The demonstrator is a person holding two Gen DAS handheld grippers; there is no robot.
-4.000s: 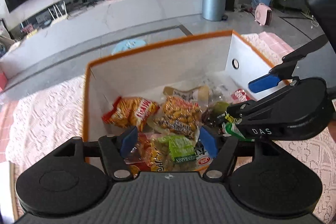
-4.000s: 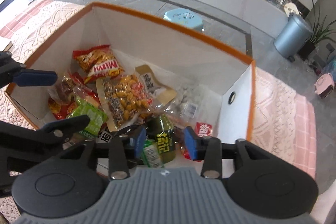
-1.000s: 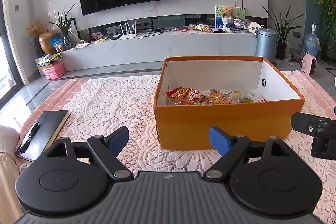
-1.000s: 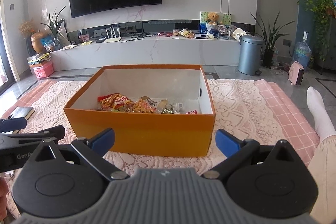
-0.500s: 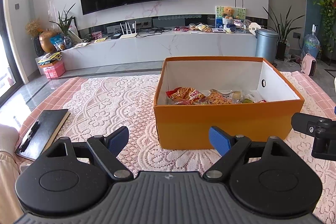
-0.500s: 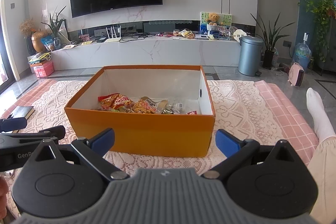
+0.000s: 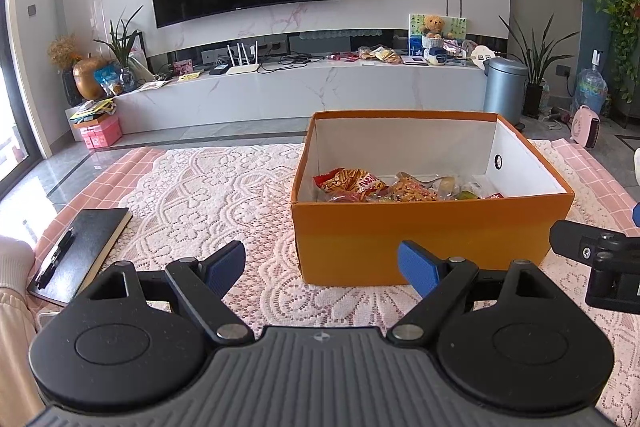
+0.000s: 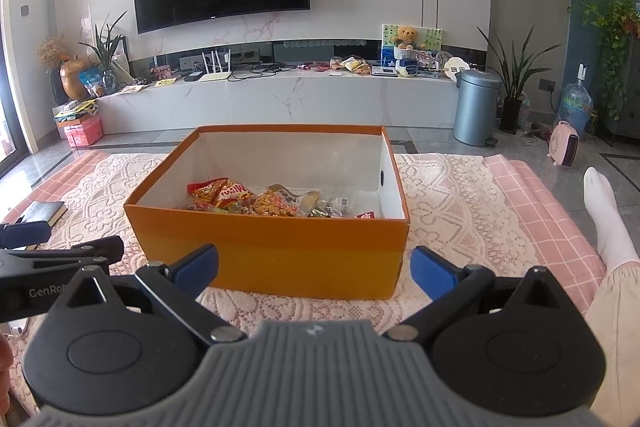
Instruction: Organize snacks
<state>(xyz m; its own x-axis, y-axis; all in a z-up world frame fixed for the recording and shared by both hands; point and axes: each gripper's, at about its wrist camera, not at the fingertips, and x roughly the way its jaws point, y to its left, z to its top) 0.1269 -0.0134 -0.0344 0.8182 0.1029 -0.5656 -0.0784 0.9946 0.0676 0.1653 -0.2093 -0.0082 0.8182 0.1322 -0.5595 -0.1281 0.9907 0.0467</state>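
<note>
An orange box (image 7: 432,231) with white inner walls stands on the lace-covered mat; it also shows in the right wrist view (image 8: 272,255). Several snack packets (image 7: 384,185) lie inside it, among them a red and yellow bag (image 8: 222,193). My left gripper (image 7: 322,265) is open and empty, held back in front of the box's near left corner. My right gripper (image 8: 314,265) is open and empty, held back in front of the box's near wall. Each gripper shows at the edge of the other's view.
A black notebook with a pen (image 7: 82,247) lies on the mat at the left. A white sock foot (image 8: 606,223) rests at the right. Beyond the mat are a TV console (image 7: 304,91), a grey bin (image 7: 505,89) and a pink heater (image 8: 564,143).
Four seconds ago both grippers were over the box's snacks. They have since drawn back and stand in front of the box. In the last second nothing has moved visibly.
</note>
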